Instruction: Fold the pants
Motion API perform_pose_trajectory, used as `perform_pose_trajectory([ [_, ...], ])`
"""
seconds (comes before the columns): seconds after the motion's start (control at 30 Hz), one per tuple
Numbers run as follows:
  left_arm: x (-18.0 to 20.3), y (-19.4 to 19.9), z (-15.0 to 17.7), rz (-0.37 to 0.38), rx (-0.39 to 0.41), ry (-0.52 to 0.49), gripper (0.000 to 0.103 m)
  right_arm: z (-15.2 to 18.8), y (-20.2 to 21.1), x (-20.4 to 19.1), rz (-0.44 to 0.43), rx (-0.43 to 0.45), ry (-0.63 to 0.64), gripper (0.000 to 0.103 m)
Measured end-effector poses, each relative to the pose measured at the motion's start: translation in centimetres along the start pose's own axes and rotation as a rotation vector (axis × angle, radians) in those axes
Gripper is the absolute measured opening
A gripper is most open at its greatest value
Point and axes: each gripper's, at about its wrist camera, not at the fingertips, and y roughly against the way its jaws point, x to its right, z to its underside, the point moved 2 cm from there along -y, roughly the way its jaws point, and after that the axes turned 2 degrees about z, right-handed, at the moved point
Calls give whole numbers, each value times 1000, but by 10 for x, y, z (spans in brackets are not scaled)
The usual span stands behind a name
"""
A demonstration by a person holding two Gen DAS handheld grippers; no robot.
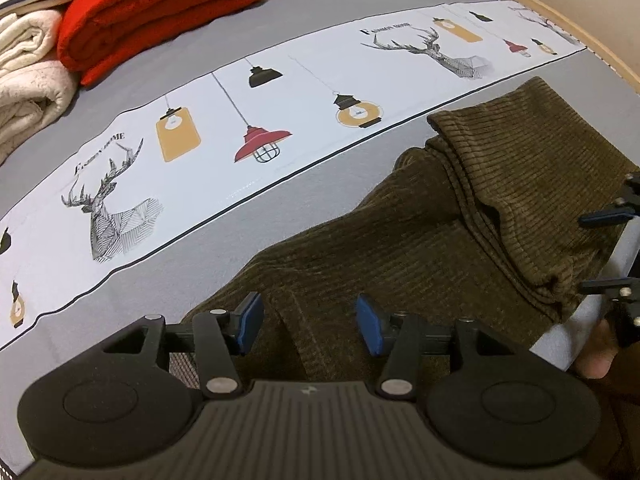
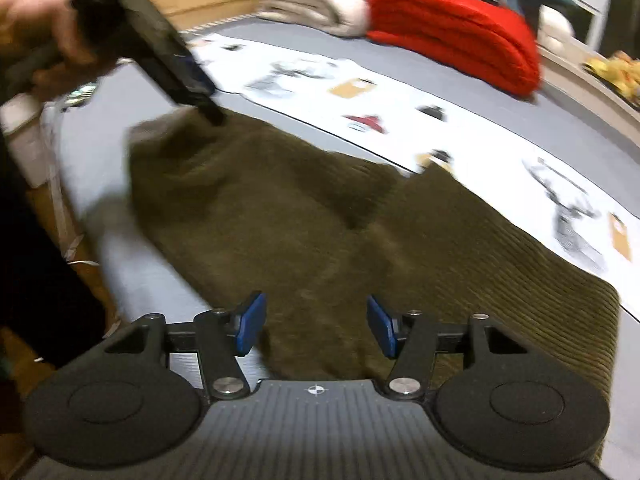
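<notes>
Left gripper (image 1: 310, 328): jaws apart, nothing clamped, poised over olive corduroy pants (image 1: 400, 240) spread just ahead and below. Right gripper (image 2: 316, 326): likewise released, blue pads (image 2: 251, 322) clear of the cloth beneath. Beyond the pants: printed lamp-and-deer cloth (image 1: 240, 120) on grey bed (image 1: 320, 8). Farther still: red folded blanket (image 1: 160, 8), cream towels (image 1: 28, 80).

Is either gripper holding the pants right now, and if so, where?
Neither. Both the left gripper and the right gripper are open above the olive corduroy pants, with no fabric pinched between the blue pads.
</notes>
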Motion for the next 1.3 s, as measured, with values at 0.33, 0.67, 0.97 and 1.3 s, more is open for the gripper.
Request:
perform_pose_trajectory([
  [0.33, 21, -8, -16, 30, 11, -55, 57, 9, -37, -12, -75, -67, -4, 14],
  [0.67, 42, -15, -56, 181, 51, 91, 57, 43, -6, -35, -127, -76, 206, 15],
  [0.97, 81, -55, -96, 303, 17, 210, 49, 36, 54, 60, 104, 91, -334, 63],
  [1.3, 82, -120, -115, 314, -121, 394, 49, 124, 70, 160, 384, -96, -842, 63],
])
